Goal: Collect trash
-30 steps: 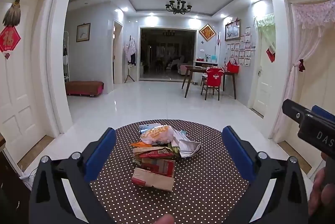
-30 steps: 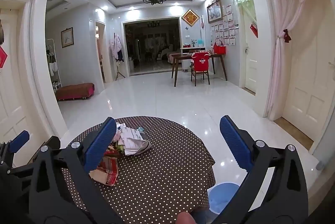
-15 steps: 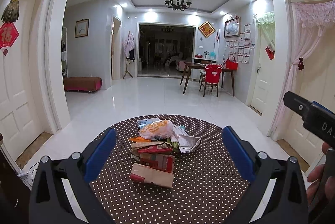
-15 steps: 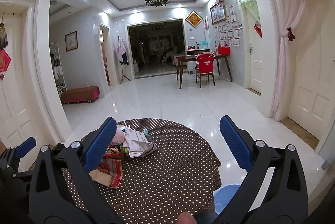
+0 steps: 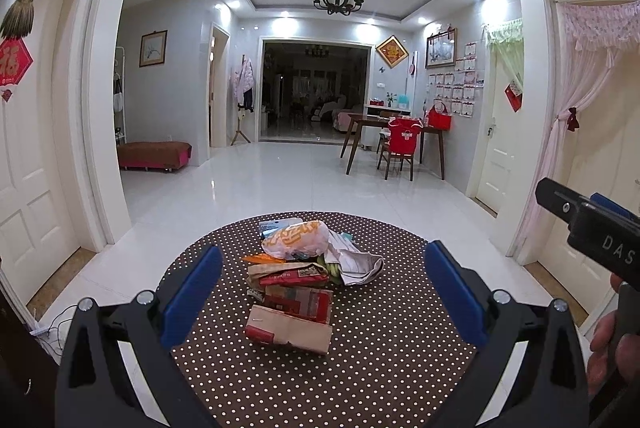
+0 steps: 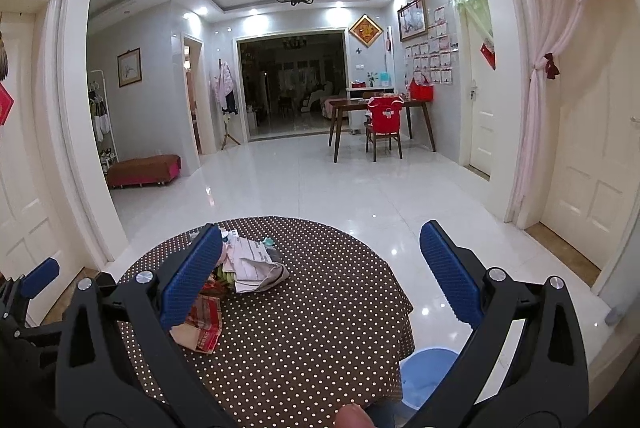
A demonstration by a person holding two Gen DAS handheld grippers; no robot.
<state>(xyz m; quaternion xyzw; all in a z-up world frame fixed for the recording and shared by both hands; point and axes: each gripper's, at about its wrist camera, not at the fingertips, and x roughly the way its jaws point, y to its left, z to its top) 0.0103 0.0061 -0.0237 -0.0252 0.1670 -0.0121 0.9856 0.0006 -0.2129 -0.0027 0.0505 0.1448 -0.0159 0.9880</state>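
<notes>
A: Change over the last second: both cameras have pitched up a little and sit slightly higher. Table now sits lower in frame. Trash pile itself hasn't shifted. No contact.

B: So no progress yet?

A: None, I'd say. Nothing has been picked. Left gripper has its blue pads spread wide, empty, with the pile framed between them but further out. Right gripper is also spread, empty, aimed right of the pile.

B: Where's the trash exactly?

A: Middle of the round dotted table, slightly left of centre. Nearest item is a brown-and-red flat packet, then more red wrappers, an orange-printed plastic bag on the far side, and crumpled white paper at right.

B: Anything only one view gives?

A: Right wrist view shows a blue bin on the floor at the table's near right edge; it's likely the drop target. Left view doesn't show it. Left view gives the whole pile unobstructed; in the right view the left finger covers most of it, leaving the paper and one wrapper visible.
</notes>
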